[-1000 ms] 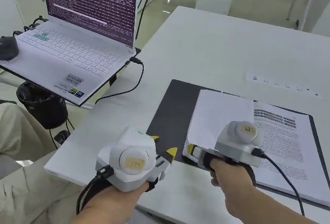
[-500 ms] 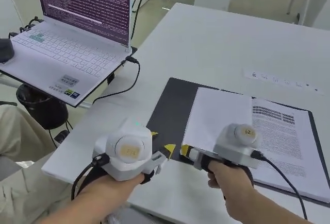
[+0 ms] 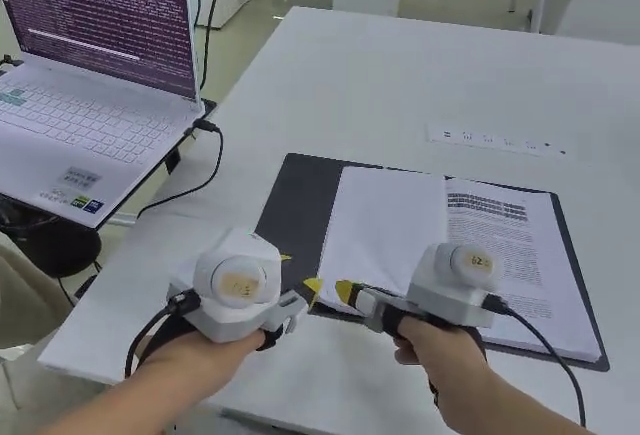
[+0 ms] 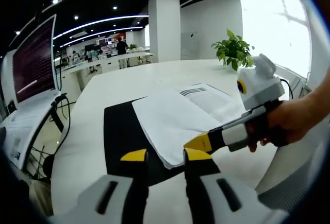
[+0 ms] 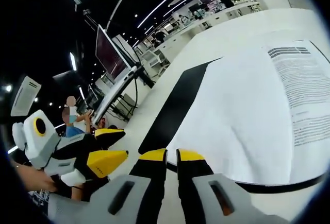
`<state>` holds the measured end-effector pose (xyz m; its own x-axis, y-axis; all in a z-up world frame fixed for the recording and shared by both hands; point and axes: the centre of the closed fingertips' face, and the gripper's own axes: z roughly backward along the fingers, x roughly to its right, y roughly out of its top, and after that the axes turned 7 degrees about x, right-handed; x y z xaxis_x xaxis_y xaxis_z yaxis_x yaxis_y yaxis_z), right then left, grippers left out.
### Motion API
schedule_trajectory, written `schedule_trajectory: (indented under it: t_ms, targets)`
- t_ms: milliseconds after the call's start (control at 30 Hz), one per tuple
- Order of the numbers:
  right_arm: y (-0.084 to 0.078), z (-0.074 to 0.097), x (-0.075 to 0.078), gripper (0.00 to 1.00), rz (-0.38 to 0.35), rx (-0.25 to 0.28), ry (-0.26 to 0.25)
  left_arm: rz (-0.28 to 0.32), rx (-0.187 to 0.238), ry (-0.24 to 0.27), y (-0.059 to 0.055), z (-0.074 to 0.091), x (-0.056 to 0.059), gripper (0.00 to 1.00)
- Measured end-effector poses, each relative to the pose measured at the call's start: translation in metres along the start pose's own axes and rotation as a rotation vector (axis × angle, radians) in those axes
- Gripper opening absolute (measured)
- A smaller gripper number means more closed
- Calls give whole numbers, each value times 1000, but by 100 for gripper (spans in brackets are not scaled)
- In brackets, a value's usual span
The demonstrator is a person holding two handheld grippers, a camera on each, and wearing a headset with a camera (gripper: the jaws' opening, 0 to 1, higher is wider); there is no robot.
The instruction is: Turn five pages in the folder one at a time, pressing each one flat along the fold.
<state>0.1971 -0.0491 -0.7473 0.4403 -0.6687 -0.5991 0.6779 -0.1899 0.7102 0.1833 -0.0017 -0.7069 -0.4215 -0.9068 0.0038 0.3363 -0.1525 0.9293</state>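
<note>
Right gripper [image 3: 345,291], jaws nearly pressed together on nothing, at the turned sheet's [image 3: 385,225] near corner.
Left gripper [image 3: 300,273], jaws spread and empty, sits just beside it over the black folder [image 3: 295,210], open on the table [image 3: 400,75]. Nothing has shifted since a second ago, so pressing looks not yet begun. Print on the facing page [image 3: 510,245] and laptop [image 3: 90,135] is too small to read.

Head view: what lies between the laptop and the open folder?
A black cable from the laptop, then bare white table up to the folder; head view.
</note>
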Motion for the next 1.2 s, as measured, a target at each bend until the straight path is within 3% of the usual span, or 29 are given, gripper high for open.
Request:
schedule_trajectory:
  t_ms: [133, 267, 500, 667, 867, 1000, 1200]
  targets:
    - [12, 13, 18, 4, 24, 25, -21, 3, -26, -19, -6, -17, 10, 25]
    - [30, 26, 43, 2, 38, 67, -51, 12, -67, -30, -21, -40, 21, 25]
    - [54, 40, 79, 0, 55, 123, -93, 32, -102, 13, -46, -63, 22, 21]
    - [62, 42, 96, 0, 62, 130, -106, 47, -129, 40, -59, -67, 23, 20]
    - [69, 39, 109, 0, 91, 141, -100, 49, -83, 58, -60, -66, 22, 20]
    - [70, 30, 117, 0, 115, 119, -85, 57, -60, 66, -60, -66, 21, 20]
    - [81, 17, 133, 0, 69, 124, -93, 62, -52, 69, -60, -67, 20, 20]
